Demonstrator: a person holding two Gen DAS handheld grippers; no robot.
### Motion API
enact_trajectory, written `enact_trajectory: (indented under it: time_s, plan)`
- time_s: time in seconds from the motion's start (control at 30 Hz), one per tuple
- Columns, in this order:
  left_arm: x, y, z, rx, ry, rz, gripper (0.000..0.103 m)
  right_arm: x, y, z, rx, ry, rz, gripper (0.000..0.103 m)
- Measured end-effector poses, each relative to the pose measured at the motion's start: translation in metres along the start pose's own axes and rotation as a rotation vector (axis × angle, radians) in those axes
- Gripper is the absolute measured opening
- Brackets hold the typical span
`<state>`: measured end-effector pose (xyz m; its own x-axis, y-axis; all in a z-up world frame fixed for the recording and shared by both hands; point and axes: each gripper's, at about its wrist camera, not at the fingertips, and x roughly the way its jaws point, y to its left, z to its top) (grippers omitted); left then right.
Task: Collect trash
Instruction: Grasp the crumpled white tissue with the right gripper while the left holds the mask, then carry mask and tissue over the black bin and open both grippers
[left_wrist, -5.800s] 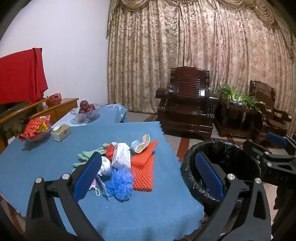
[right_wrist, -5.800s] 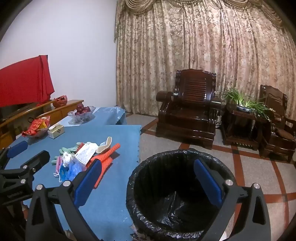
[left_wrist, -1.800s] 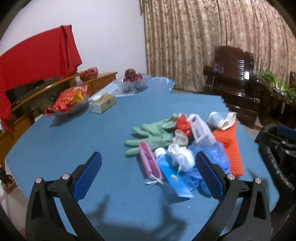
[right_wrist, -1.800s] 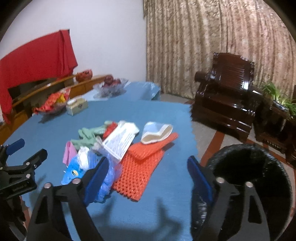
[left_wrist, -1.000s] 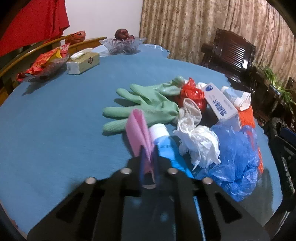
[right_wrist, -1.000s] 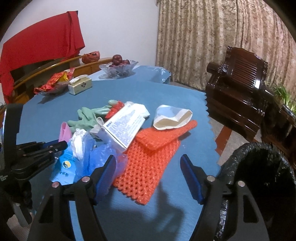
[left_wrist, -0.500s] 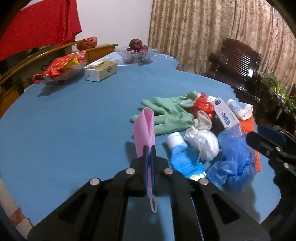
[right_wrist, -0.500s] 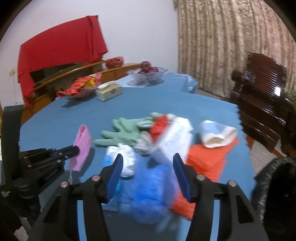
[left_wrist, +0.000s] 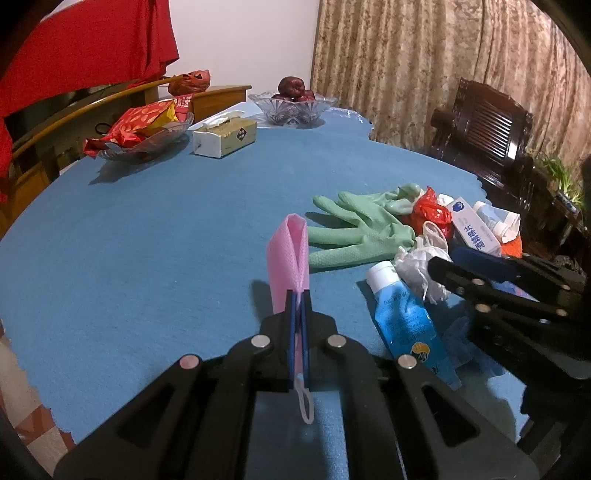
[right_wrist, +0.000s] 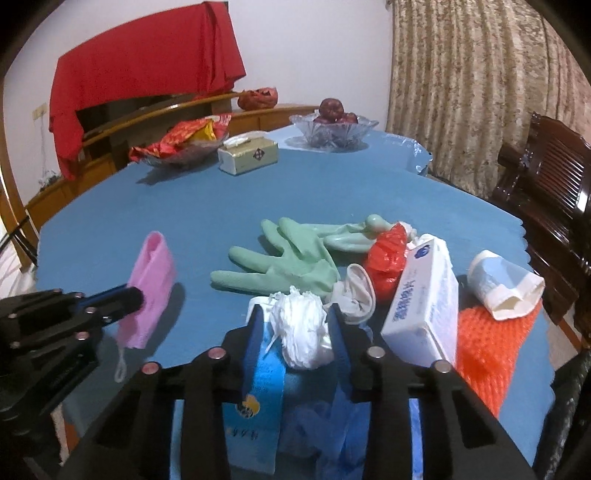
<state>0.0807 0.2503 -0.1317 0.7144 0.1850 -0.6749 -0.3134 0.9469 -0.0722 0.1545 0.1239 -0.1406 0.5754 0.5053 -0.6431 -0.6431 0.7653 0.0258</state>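
Note:
My left gripper (left_wrist: 299, 295) is shut on a folded pink face mask (left_wrist: 288, 254), held just above the blue tablecloth (left_wrist: 166, 236), left of the trash pile. The mask's ear loop dangles below the fingers. In the right wrist view the mask (right_wrist: 151, 288) hangs at the left. My right gripper (right_wrist: 297, 332) is closing its jaws on a white crumpled wad (right_wrist: 301, 328), and the pads touch it on both sides. A blue tube (right_wrist: 266, 369) and a blue plastic bag (right_wrist: 325, 424) lie beneath the right gripper.
The pile also holds green rubber gloves (right_wrist: 288, 266), a red bag (right_wrist: 388, 258), a white box (right_wrist: 424, 299), an orange mesh mat (right_wrist: 491, 347) and a crushed cup (right_wrist: 506, 284). A tissue box (right_wrist: 247, 155), fruit bowl (right_wrist: 332, 125) and snack dish (right_wrist: 181, 144) stand at the back.
My left gripper has lifted the pink mask off the pile and carried it left. My right gripper has swung left over the pile, and its jaws have narrowed around the white wad.

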Motion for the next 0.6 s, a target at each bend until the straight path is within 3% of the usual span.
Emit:
enact_trajectory:
  time_s: [0.07, 0.17, 0.37, 0.6]
  plan:
    - [-0.001, 0.0, 0.0, 0.0, -0.001, -0.001, 0.002, 0.005, 0.001, 0.001, -0.007, 0.019, 0.004, 0.015]
    - [-0.003, 0.0, 0.002, 0.003, -0.007, -0.005, 0.002, -0.001, -0.001, 0.003, -0.001, 0.005, 0.027, 0.012]
    - [-0.012, -0.01, 0.011, 0.009, -0.031, -0.015, 0.002, -0.038, -0.007, 0.017, 0.026, -0.086, 0.083, 0.012]
    - [-0.028, -0.043, 0.024, 0.059, -0.07, -0.072, 0.002, -0.091, -0.038, 0.025, 0.075, -0.168, 0.052, 0.012]
